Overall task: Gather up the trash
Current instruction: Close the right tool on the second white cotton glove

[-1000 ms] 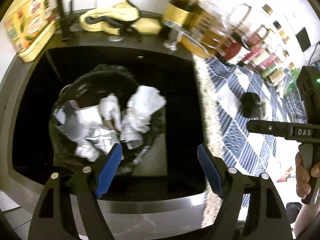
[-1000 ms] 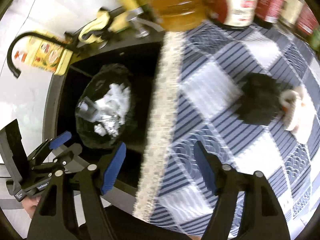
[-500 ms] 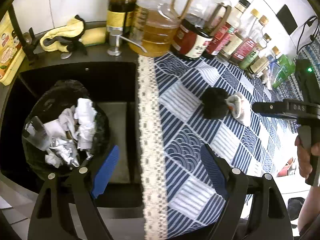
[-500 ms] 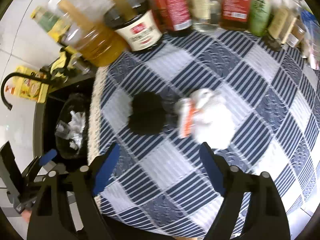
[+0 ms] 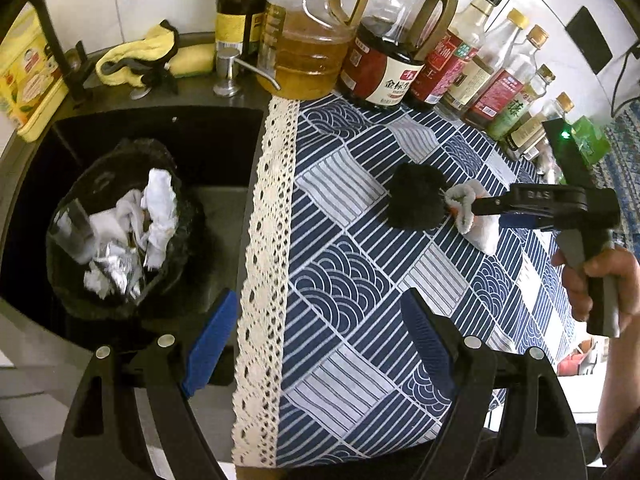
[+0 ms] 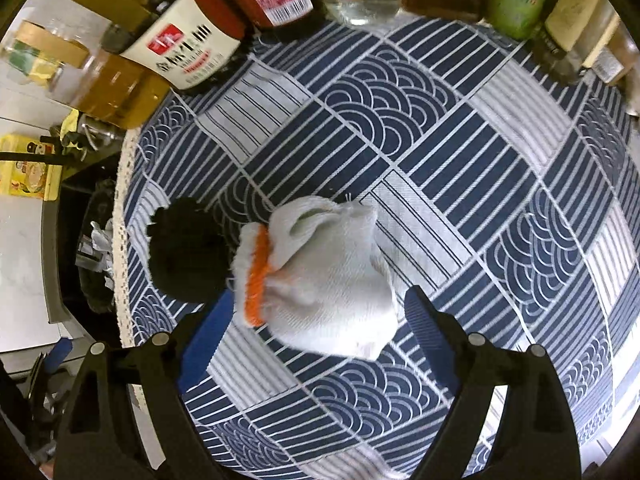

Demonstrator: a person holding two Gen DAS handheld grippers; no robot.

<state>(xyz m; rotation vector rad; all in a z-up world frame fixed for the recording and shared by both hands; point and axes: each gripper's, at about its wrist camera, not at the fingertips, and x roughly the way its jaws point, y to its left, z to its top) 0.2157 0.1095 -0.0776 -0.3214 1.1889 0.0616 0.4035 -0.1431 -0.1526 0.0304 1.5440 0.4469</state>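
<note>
Here the left wrist view alone shows the lined bin in the sink. The right gripper, jaws wide, straddles the white glove beside the black pompom; earlier it faced the sink. The left gripper is wide, empty.

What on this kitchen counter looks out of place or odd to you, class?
A crumpled white glove with an orange cuff and a black fuzzy ball lie on the blue patterned cloth, near cooking bottles. A black bin bag of paper trash sits inside the sink.
</note>
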